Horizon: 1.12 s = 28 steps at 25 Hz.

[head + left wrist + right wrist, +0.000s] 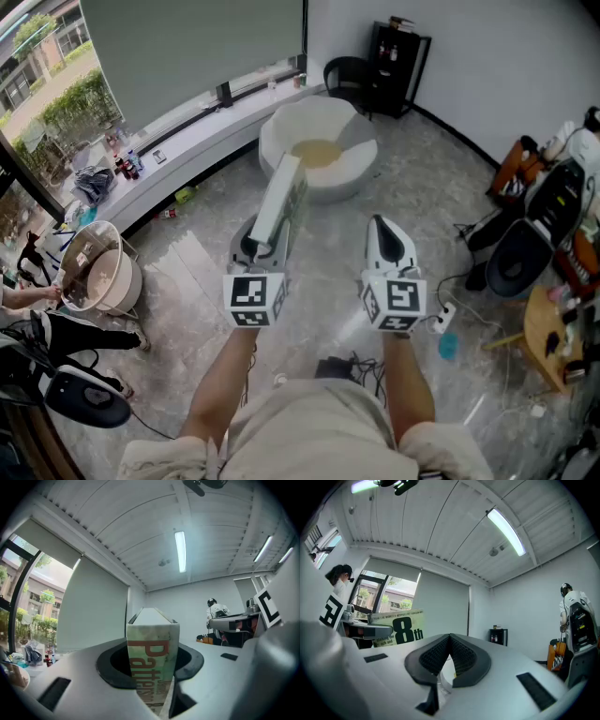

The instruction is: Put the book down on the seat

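Left gripper is clamping the book and holding it in the air, short of the seat. Right gripper is sitting closed and empty. Approach and set-down are pending.

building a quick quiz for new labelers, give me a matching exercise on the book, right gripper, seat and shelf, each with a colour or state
Things:
1. book
2. right gripper
3. seat
4. shelf

Colour or state:
a. black
b. jaws together
c. clamped, not yet set down
d. white and round

Pairs: 1-c, 2-b, 3-d, 4-a
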### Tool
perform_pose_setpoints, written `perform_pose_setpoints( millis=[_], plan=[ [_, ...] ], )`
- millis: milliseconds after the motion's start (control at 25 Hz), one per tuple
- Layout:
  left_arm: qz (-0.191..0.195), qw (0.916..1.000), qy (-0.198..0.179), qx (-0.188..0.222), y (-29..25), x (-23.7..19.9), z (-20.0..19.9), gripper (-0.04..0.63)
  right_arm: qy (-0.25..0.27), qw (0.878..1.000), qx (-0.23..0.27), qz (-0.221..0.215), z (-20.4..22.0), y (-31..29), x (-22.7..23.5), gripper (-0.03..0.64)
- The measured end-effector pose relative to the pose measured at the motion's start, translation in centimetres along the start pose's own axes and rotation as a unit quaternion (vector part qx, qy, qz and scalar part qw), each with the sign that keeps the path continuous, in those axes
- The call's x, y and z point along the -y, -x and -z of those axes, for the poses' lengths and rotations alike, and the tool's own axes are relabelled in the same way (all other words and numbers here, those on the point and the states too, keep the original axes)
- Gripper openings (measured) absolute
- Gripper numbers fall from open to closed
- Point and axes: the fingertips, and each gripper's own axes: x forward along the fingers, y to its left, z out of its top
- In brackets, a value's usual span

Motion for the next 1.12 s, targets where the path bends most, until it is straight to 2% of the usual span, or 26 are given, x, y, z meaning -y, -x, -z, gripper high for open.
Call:
perform_pose_setpoints(
  millis=[440, 880, 1120],
  plan=[
    [-0.018, 0.9998, -0.002, 0.002, -3.4, 1.1, 0.0, 0.166, 0.0, 1.0, 0.005, -0.005, 0.5, -2.0, 3.7, 0.003],
    [-0.032, 0.9995, -0.006, 0.003, -7.9, 4.8, -0.1, 0.166, -0.013, 1.0, 0.01, -0.024, 1.5, -4.1, 8.8, 0.003],
    [-0.038, 0.9993, -0.005, -0.001, -10.0, 4.8, 0.6, 0.166, -0.018, 1.0, 0.004, -0.023, 2.6, -5.6, 10.5, 0.003]
  ],
)
